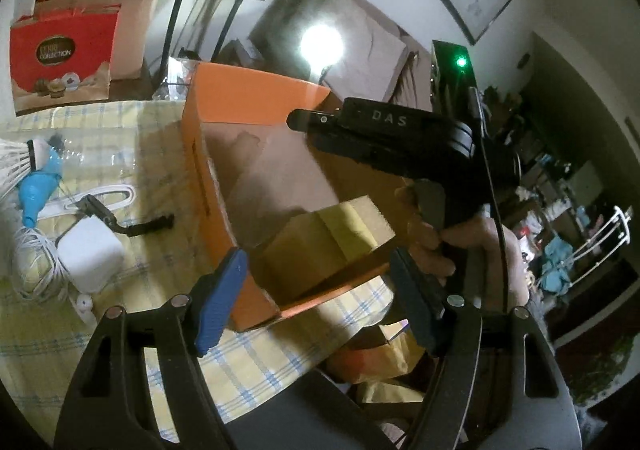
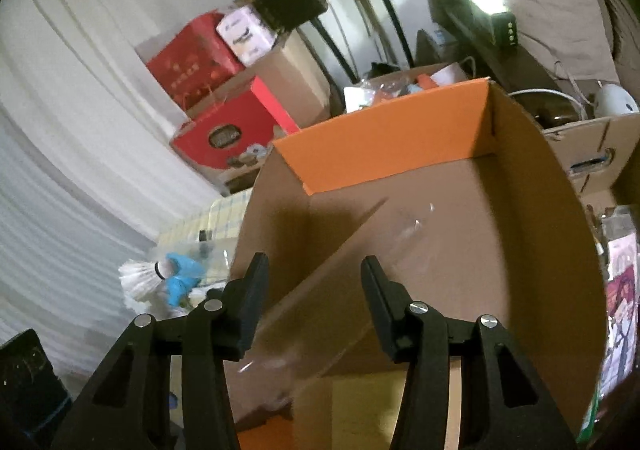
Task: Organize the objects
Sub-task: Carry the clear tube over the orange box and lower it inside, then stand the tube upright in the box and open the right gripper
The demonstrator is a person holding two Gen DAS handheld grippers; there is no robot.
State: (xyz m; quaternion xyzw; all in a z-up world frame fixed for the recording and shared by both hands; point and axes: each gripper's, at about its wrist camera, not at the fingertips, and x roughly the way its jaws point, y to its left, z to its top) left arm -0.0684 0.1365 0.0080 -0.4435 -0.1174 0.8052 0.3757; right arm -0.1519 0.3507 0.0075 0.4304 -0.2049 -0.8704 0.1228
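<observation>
Yellow checked cloth covers your surface [image 1: 256,362], where the orange cardboard box [image 1: 208,153] stands open, brown inside. Your left gripper [image 1: 316,302] hangs over the box's near corner, jaws apart with nothing between them; its blue finger [image 1: 218,302] sits just beside the near wall. Your right gripper [image 2: 314,306] points down into the same box [image 2: 400,137], and seems to have a clear plastic piece [image 2: 404,230] between its half-open jaws, though you cannot tell whether the pads press on it. Out on the cloth, left of the box, lie a white charger block [image 1: 90,258] with coiled cable, a blue bottle-shaped thing [image 1: 38,193] and a white shuttlecock [image 2: 140,278]. Red gift boxes [image 1: 60,57] stand behind.
</observation>
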